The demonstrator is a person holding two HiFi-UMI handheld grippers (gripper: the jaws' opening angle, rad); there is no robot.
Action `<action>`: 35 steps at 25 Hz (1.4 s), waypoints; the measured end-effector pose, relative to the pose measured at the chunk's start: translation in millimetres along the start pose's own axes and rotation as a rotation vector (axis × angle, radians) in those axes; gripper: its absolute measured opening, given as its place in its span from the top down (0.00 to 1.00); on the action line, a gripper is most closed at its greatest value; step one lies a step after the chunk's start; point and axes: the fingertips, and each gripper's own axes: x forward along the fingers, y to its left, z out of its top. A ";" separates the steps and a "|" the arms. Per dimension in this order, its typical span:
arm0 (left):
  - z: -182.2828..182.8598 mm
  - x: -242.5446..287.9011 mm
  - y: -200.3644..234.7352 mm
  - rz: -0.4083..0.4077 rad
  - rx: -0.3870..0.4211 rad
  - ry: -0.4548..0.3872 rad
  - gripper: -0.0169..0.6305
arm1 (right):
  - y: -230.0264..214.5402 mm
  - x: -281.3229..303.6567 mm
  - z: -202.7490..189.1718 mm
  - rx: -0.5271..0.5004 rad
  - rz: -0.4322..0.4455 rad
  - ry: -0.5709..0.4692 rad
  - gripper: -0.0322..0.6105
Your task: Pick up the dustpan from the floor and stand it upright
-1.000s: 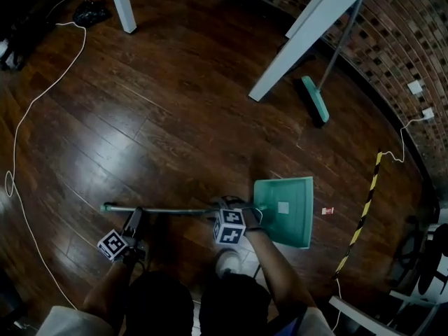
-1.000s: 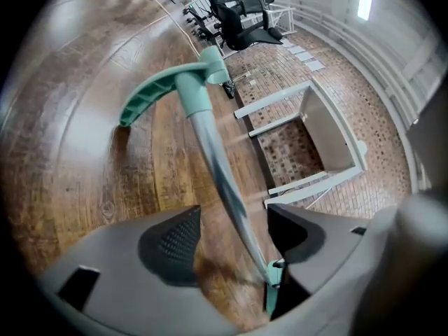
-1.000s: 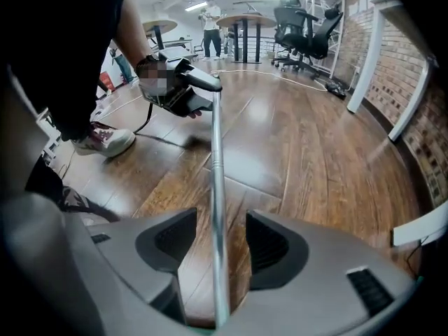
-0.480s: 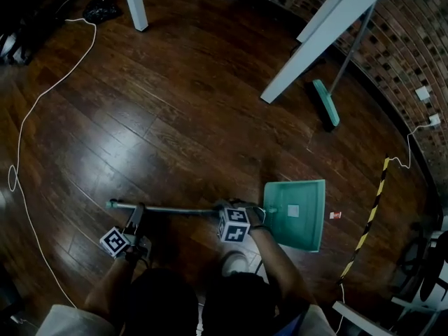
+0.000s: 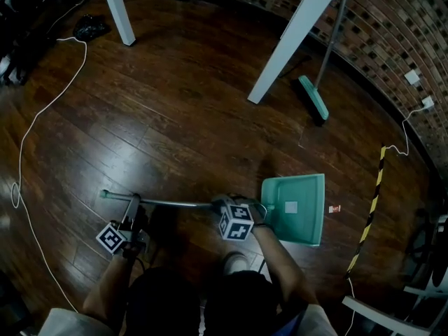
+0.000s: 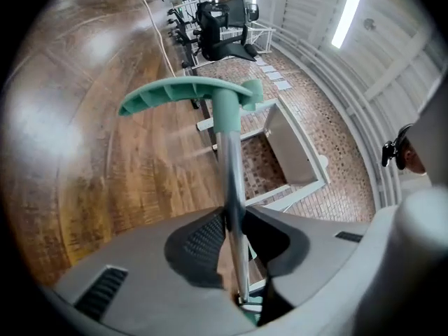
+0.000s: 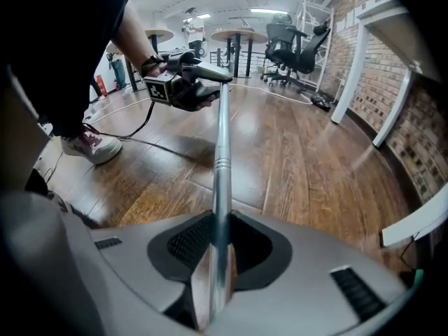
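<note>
The green dustpan (image 5: pixel 294 208) lies flat on the wood floor, and its long metal handle (image 5: pixel 168 203) runs left to a green T-grip (image 6: pixel 192 93). My left gripper (image 5: pixel 133 212) is near the grip end. Its jaws are closing with the handle (image 6: pixel 231 180) between them, and the pads touch it on both sides. My right gripper (image 5: pixel 225 205) is shut on the handle (image 7: pixel 220 166) close to the pan. In the right gripper view, the left gripper (image 7: pixel 187 82) shows at the pole's far end.
A green broom (image 5: pixel 313 96) leans by the brick wall at the upper right. White table legs (image 5: pixel 294 40) (image 5: pixel 115 9) stand ahead. A white cable (image 5: pixel 28 138) loops along the left. Yellow-black tape (image 5: pixel 367 215) and a small red scrap (image 5: pixel 334 208) lie right of the pan. My shoe (image 5: pixel 233 262) is below the handle.
The left gripper has come up against the handle near its grip end, and that end has lifted slightly. The right gripper and the pan have hardly moved.
</note>
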 end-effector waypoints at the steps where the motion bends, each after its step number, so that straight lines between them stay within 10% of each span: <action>1: 5.0 7.2 -9.9 -0.020 0.016 -0.005 0.83 | -4.7 -5.0 2.4 0.016 -0.015 -0.022 0.81; 20: 22.2 135.2 -229.9 -0.355 0.398 0.151 0.83 | -78.1 -121.4 18.2 0.224 -0.374 -0.272 0.81; 35: -41.2 154.8 -427.1 -0.498 0.981 0.295 0.83 | -91.0 -204.4 41.4 0.377 -0.559 -0.522 0.80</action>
